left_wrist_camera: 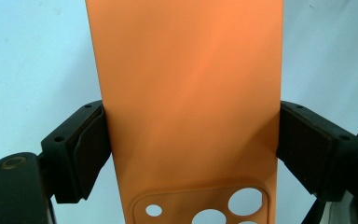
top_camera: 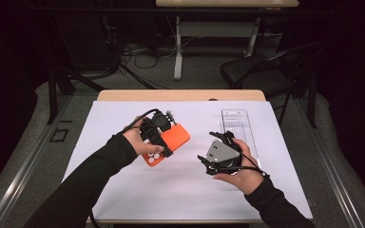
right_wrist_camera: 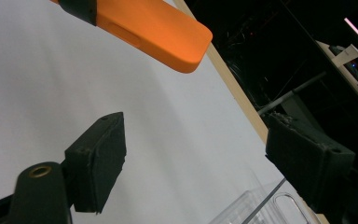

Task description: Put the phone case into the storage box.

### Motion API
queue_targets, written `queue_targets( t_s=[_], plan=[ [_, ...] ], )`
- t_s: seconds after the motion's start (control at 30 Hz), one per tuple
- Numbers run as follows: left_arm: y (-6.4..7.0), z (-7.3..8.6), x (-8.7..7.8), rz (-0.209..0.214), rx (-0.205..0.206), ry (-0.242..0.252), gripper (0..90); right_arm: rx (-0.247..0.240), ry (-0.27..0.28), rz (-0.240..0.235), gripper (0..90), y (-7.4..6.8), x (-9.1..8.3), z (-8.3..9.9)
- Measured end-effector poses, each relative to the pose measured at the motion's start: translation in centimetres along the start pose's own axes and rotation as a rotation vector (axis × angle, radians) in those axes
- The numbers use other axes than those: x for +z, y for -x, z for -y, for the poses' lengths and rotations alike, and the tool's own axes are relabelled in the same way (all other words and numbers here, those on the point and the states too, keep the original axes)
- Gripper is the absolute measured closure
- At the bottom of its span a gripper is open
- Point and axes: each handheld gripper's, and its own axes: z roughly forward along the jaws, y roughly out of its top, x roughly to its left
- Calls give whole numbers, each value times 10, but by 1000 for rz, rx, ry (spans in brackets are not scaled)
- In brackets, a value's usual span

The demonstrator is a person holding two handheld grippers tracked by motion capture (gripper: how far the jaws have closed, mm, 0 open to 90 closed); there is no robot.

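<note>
Left claw (left_wrist_camera: 189, 149) clamps orange case (left_wrist_camera: 186, 93), top cropped.

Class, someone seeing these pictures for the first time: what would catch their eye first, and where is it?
The orange phone case, clamped by its long edges in the left gripper above the white sheet. Next, the clear plastic box right of centre, beside the open right gripper.

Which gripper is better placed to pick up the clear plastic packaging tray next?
Right. The right gripper is open, empty and beside the clear plastic packaging tray, which shows just below its jaws. The left gripper is shut on the orange silicone phone case.
</note>
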Motion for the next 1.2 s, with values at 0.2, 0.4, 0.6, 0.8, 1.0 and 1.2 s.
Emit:
queue_targets(
  t_s=[0.2,0.4,0.6,0.8,1.0,1.2],
  plan=[
    [3,-4,2,3,3,2,146,-51,-1,2,275,0,1,0],
    [8,-9,6,13,30,-19,146,-130,-5,-7,372,-2,2,1],
    [11,-14,7,23,40,-27,146,-279,-31,13,402,-10,7,4],
    [12,-15,8,28,40,-30,146,-402,-41,32,421,-15,12,6],
    [12,-15,9,32,42,-34,146,-430,-50,38,419,-20,14,6],
    [12,-15,9,33,40,-41,146,-468,-39,25,414,-22,15,4]
  ],
)
